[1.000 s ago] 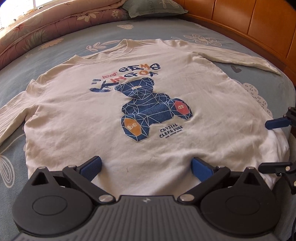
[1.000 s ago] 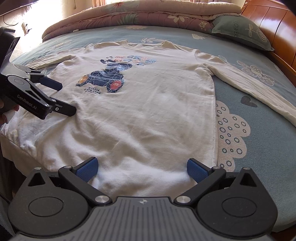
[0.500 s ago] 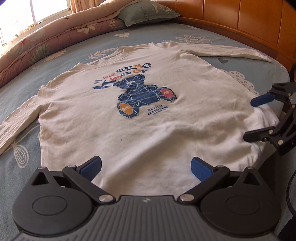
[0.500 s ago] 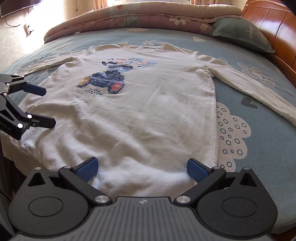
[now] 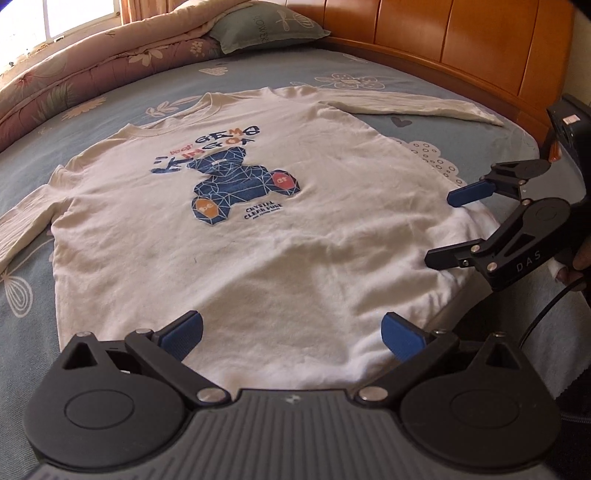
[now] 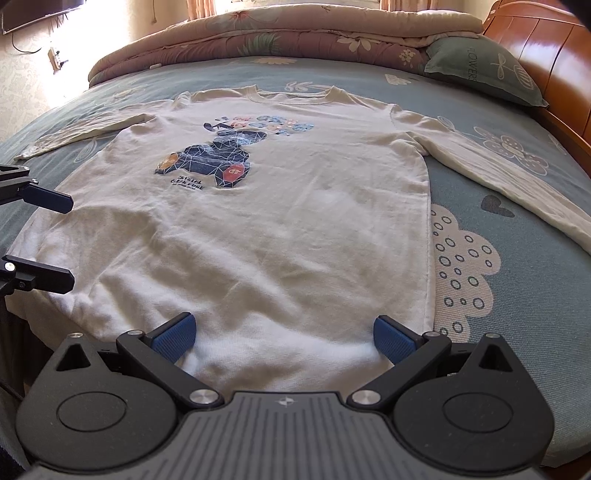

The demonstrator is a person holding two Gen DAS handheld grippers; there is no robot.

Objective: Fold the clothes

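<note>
shirt: cream long-sleeved shirt [image 5: 258, 236] lay flat, print side up, on the blue floral bedsheet [image 5: 369, 74]; both sleeves spread out to the sides, neckline toward the far side, hem at the near bed edge
print: blue geometric bear graphic [image 5: 240, 186] sat mid-chest with lettering above and below it
left gripper: left gripper [image 5: 291, 334] was released, jaws wide apart, blue pads [image 5: 183, 332] over the hem near the shirt's left part; contact with the cloth could not be told
right gripper: right gripper [image 6: 284, 334] was released too, jaws spread wide over the hem close to the shirt's right side seam; nothing between the pads
cross view: from the left wrist camera the right gripper [image 5: 448, 225] showed side-on at the hem's right corner, jaws apart; a person's fingers [image 5: 576, 258] were on its handle
bedding: rolled floral quilt [image 6: 295, 33] lay along the far side, with a grey-green pillow [image 6: 480, 70] beside the wooden headboard [image 6: 546, 48]
</note>
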